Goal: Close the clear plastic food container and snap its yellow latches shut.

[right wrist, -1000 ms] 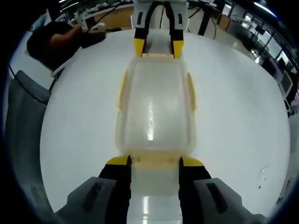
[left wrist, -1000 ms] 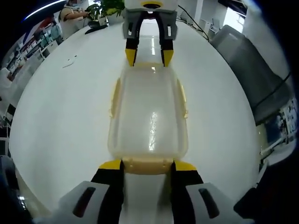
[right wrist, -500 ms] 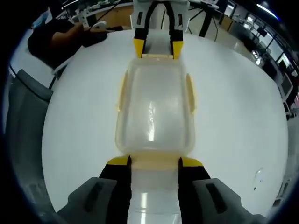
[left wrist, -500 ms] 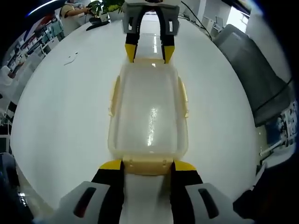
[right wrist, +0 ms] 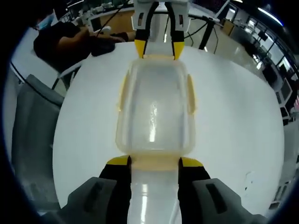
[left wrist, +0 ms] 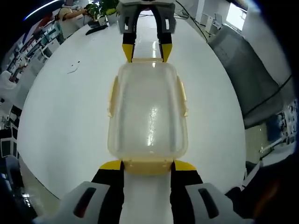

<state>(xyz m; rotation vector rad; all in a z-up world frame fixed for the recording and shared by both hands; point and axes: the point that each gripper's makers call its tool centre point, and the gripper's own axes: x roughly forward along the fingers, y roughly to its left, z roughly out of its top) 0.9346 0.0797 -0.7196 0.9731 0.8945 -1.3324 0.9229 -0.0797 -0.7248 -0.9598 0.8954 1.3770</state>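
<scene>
A: Where was the container (left wrist: 148,114)?
B: On the white table (left wrist: 60,116), between both grippers, lid on.
A: Left gripper (left wrist: 147,164)?
B: At 6 o'clock, jaws spread around the near end latch (left wrist: 147,164).
A: Right gripper (right wrist: 154,161)?
B: Likewise spread, astride the opposite latch (right wrist: 154,161); side latches lay flat.

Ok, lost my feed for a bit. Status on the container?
Left hand-held gripper and right hand-held gripper each straddle an end latch. Container lidded on white table. Nothing in the way.
</scene>
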